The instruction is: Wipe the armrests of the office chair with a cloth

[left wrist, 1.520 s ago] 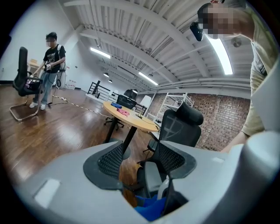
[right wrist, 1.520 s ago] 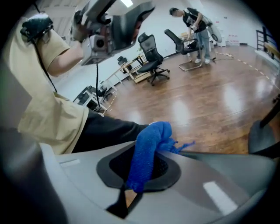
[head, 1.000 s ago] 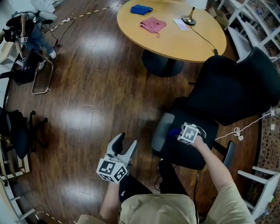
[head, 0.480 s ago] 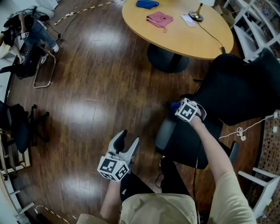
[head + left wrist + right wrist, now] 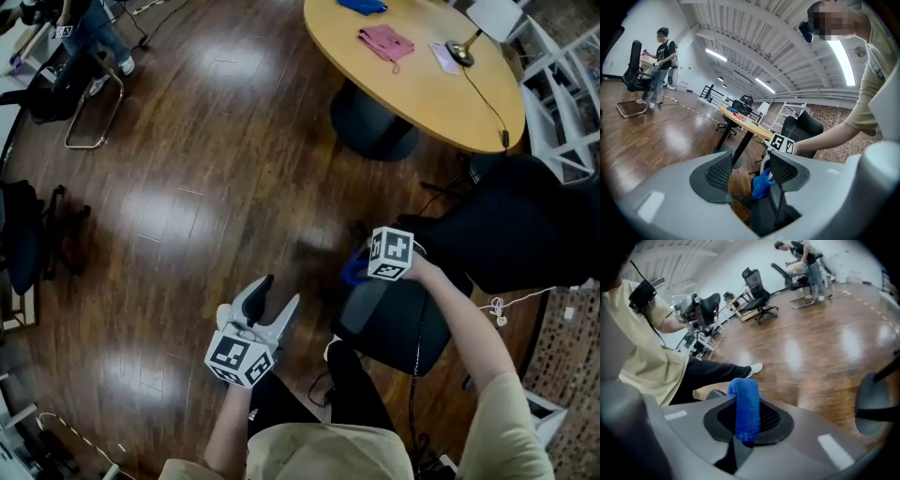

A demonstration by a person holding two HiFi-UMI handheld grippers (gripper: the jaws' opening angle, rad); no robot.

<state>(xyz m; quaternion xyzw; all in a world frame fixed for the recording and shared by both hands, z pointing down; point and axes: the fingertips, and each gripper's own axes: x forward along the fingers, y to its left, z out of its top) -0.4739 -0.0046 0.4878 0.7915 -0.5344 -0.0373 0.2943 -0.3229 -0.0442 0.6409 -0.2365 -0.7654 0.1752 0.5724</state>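
Right gripper [image 5: 746, 425] is clamped shut on a folded blue cloth [image 5: 746, 404] that stands up between its jaws. Its cube [image 5: 391, 253] carries black-and-white square markers. In the head view the cloth sits at the front end of the office chair [image 5: 511, 220]'s near armrest [image 5: 373, 311]; contact cannot be made out. Left gripper [image 5: 750, 169] hovers with jaws parted, gripping nothing. Only the head view shows the round table [image 5: 441, 94] and its pink cloth [image 5: 384, 42]. Only the left gripper view shows a standing person [image 5: 661, 65].

Round wooden table [image 5: 412, 94] on dark wood floor [image 5: 206, 141].
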